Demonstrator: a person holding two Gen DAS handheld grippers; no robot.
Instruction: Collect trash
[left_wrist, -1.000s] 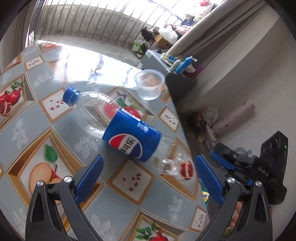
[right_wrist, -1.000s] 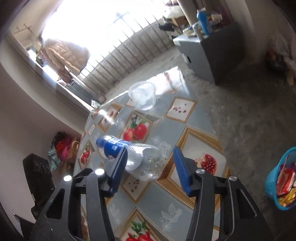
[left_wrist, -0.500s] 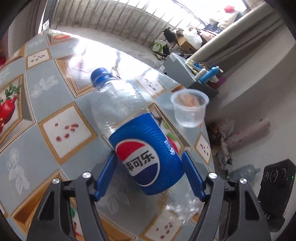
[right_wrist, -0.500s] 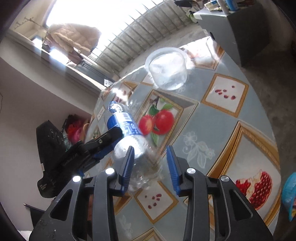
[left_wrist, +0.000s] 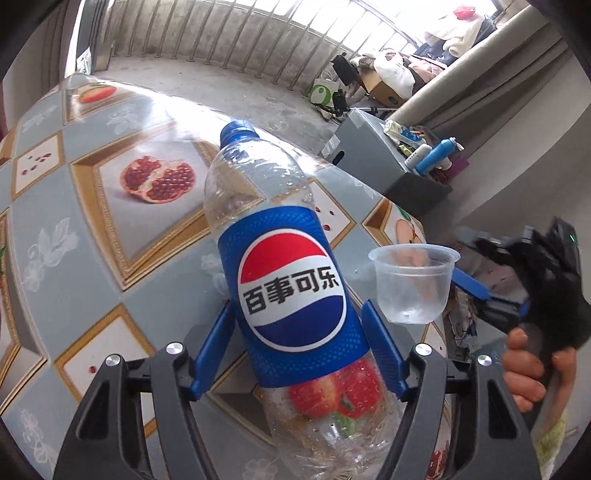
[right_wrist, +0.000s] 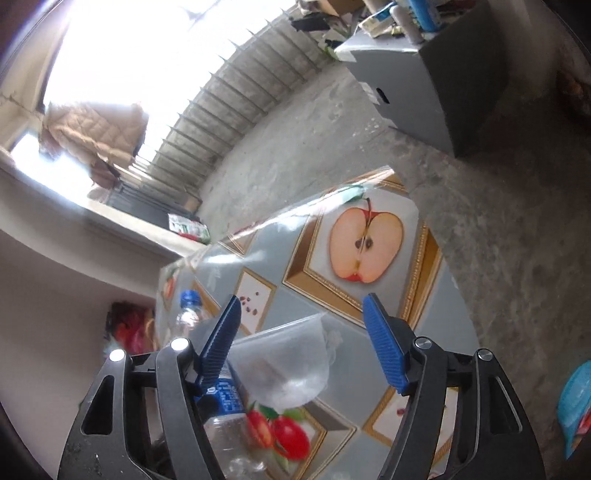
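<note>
My left gripper is shut on an empty clear Pepsi bottle with a blue label and blue cap, held tilted above the fruit-patterned table. A clear plastic cup stands on the table just right of the bottle. My right gripper is open, its blue fingers on either side of the cup, apart from it. The bottle shows at lower left in the right wrist view, behind the left finger.
A grey cabinet with bottles on top stands on the floor beyond the table. A blue basket with trash sits on the floor at right. The table edge drops off to the concrete floor.
My left gripper has closed on the bottle and lifted it from lying to nearly upright. My right gripper has moved forward from the bottle to the cup and opened wider around it.
</note>
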